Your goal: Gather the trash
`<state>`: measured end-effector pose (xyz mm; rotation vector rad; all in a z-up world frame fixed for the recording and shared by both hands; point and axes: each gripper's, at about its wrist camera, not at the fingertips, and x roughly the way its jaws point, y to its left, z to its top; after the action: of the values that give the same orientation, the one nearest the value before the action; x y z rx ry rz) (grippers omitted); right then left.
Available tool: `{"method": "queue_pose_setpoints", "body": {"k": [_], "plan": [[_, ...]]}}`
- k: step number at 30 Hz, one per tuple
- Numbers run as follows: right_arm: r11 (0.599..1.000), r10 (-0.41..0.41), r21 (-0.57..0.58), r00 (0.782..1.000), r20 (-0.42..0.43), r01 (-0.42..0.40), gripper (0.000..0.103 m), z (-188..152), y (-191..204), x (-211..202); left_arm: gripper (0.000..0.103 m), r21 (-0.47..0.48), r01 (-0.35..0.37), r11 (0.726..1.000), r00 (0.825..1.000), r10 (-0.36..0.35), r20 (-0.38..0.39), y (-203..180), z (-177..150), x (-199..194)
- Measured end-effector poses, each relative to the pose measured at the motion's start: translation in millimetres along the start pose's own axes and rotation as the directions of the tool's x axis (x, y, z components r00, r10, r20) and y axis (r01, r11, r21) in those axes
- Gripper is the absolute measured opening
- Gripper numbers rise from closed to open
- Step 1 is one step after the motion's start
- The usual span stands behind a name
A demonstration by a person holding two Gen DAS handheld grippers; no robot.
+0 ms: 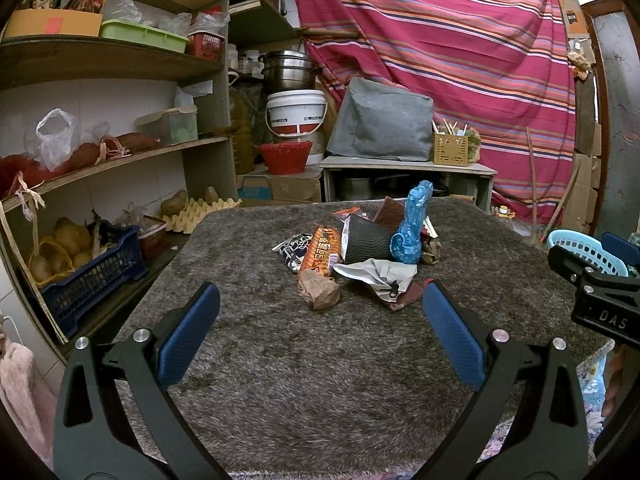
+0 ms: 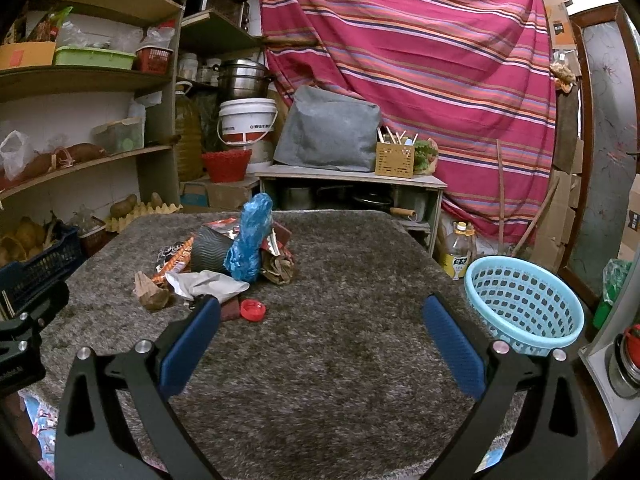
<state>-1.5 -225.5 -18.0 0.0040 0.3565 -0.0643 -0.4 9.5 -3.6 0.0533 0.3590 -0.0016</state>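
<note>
Both tools, left tool (image 1: 320, 312) and right tool (image 2: 320, 320), are hovering released and empty over the carpeted surface (image 2: 340, 360), where a trash pile (image 1: 360, 252) is lying near a blue basket (image 2: 524, 300).

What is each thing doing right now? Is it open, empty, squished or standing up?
Left gripper: open, holding nothing.
Right gripper: open, holding nothing.
Blue basket: upright, looks empty.
Blue plastic bag: crumpled, standing up in the pile.
Black cup: lying on its side.
Red bottle cap: loose on the rug.
Brown paper: crumpled.
</note>
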Motion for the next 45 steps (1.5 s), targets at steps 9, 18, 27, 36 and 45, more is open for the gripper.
{"method": "queue_pose_setpoints", "body": {"k": [9, 18, 27, 36, 45], "plan": [[1.0, 0.0, 0.0, 1.0, -0.001, 0.0, 0.099, 0.4, -0.3, -0.1, 0.098, -0.002, -0.001, 1.0, 1.0, 0.001, -0.001, 0.6, -0.3, 0.5], [1.0, 0.001, -0.001, 1.0, -0.002, -0.001, 0.099, 0.3, -0.4, 0.2, 0.098, -0.002, 0.0, 1.0, 1.0, 0.0, -0.003, 1.1, -0.4, 1.0], [1.0, 0.0, 0.0, 1.0, -0.002, 0.0, 0.099, -0.2, -0.2, 1.6, 0.098, -0.001, -0.003, 1.0, 1.0, 0.003, -0.003, 3.2, -1.9, 2.4], [1.0, 0.001, 0.002, 1.0, -0.001, -0.001, 0.099, -0.1, -1.0, 2.2, 0.098, -0.001, -0.004, 1.0, 1.0, 0.004, -0.001, 3.6, -1.5, 2.0], [1.0, 0.0, 0.003, 1.0, -0.002, 0.0, 0.099, 0.2, -0.9, 1.6, 0.098, -0.003, -0.004, 1.0, 1.0, 0.004, -0.003, 4.9, -2.0, 3.0]]}}
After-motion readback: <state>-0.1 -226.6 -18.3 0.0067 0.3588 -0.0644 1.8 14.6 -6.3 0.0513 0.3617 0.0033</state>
